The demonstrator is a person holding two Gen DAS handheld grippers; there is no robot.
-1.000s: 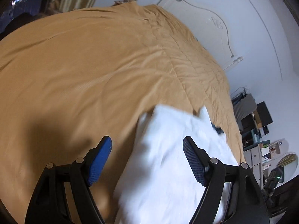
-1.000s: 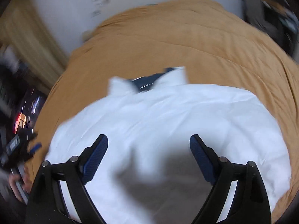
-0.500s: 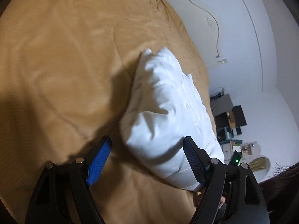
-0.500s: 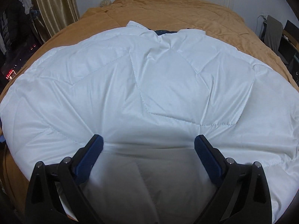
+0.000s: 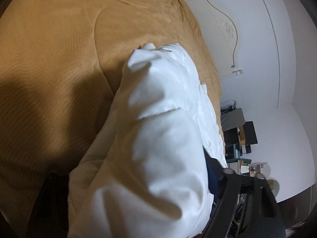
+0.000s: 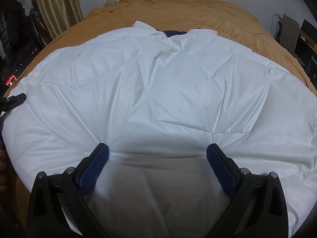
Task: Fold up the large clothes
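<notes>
**Two grippers at the jacket's near edge**

Both tools work the white jacket (image 6: pixel 158 91), which lies spread across the orange bed (image 6: pixel 198 10), collar at 12 o'clock in the right wrist view and hem at 6 o'clock.

The right gripper (image 6: pixel 157 158) sits at the hem with its fingers (image 6: pixel 95 164) spread wide, fabric lying between them but not pinched. The left gripper (image 5: pixel 138 178) is mostly buried: in its own view a fold of the jacket bulges over the near field, hiding one finger entirely, with only the other showing at 4 o'clock. Whether it is pinching the cloth I cannot tell. In the right wrist view its dark tip appears at 9 o'clock, touching the jacket's side edge.

The step in hand looks like taking hold of the near edge for a first fold. To do it well:

- Close the right fingers on the hem itself, catching both layers (padded fabric is slippery and springs back).
- Keep both grips level so the edge lifts straight, not skewed.
- Carry the edge toward 12 o'clock low over the bed, letting air escape from the padding.
- Lay the hem down square to the collar before releasing.
</notes>
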